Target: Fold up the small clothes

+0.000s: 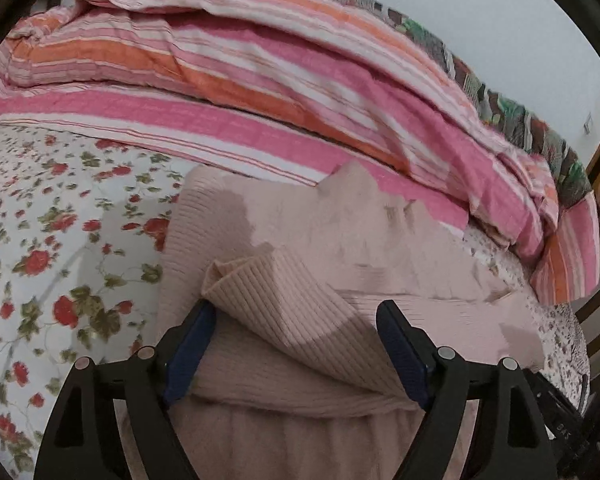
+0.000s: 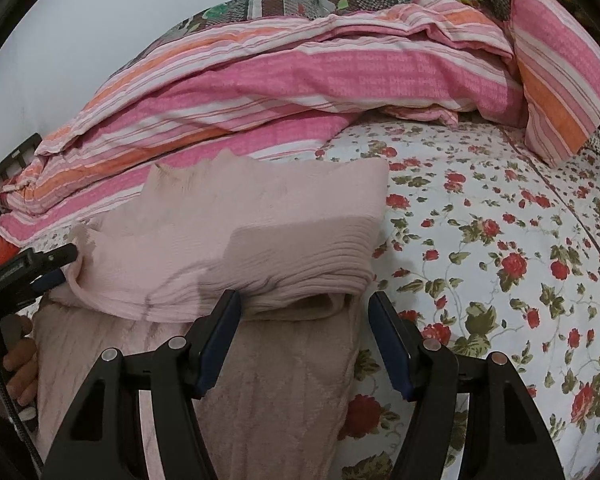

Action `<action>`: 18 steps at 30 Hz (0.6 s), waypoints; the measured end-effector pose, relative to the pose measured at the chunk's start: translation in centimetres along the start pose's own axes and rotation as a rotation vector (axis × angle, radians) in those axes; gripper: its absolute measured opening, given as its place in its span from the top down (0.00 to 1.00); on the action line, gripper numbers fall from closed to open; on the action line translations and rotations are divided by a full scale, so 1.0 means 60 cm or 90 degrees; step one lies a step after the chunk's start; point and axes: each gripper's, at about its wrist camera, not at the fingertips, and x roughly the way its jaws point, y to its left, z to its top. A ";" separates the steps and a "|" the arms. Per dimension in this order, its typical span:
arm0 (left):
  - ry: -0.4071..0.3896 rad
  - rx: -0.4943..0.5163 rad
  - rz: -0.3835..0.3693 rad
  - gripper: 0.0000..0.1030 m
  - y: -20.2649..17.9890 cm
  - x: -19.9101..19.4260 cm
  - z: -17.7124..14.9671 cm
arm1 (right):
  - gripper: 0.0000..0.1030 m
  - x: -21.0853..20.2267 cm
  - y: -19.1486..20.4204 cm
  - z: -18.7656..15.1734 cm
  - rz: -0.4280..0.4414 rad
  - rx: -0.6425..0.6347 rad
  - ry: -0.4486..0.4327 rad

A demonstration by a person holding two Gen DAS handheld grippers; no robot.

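Both hand-held grippers, left (image 1: 296, 320) and right (image 2: 304, 312), gape, gripping nothing; pink sweater (image 1: 300, 240) fold between jaws. Release cleanly, then flatten.

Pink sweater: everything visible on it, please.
The pink sweater is a pale pink rib-knit garment, soft-looking, lying on the floral bedsheet in front of the striped quilt. It is partly folded: the near portion is doubled back over the rest, leaving a rounded fold edge and a loose ribbed flap. That flap lies between the open fingers of the left gripper. The right gripper, also open, straddles the fold edge. The far edge looks blurred. Whether the pads touch fabric is unclear.
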 end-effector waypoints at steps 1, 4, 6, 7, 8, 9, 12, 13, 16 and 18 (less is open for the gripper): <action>-0.004 -0.006 -0.003 0.21 0.006 -0.008 -0.003 | 0.37 0.000 -0.001 0.000 0.001 0.001 0.000; 0.001 -0.016 -0.037 0.21 0.026 -0.025 -0.009 | 0.37 0.000 -0.003 0.001 0.005 0.003 0.001; 0.004 -0.023 -0.061 0.21 0.036 -0.033 -0.011 | 0.37 0.001 -0.003 0.001 0.006 0.007 0.001; 0.004 -0.027 -0.075 0.22 0.042 -0.036 -0.012 | 0.37 0.001 -0.004 0.001 0.007 0.009 0.001; 0.006 -0.027 -0.088 0.23 0.046 -0.038 -0.013 | 0.37 0.001 -0.005 0.001 0.008 0.011 0.001; 0.009 -0.027 -0.097 0.23 0.051 -0.038 -0.014 | 0.37 0.001 -0.006 0.001 0.009 0.013 0.001; 0.008 -0.040 -0.115 0.26 0.063 -0.036 -0.014 | 0.37 0.001 -0.008 0.002 0.012 0.015 0.003; 0.008 -0.041 -0.116 0.29 0.063 -0.035 -0.013 | 0.37 0.002 -0.008 0.002 0.012 0.015 0.003; 0.004 -0.030 -0.105 0.41 0.057 -0.031 -0.010 | 0.37 0.002 -0.007 0.002 0.008 0.015 0.003; 0.006 -0.015 -0.108 0.47 0.049 -0.026 -0.009 | 0.37 0.002 -0.007 0.001 0.008 0.015 0.003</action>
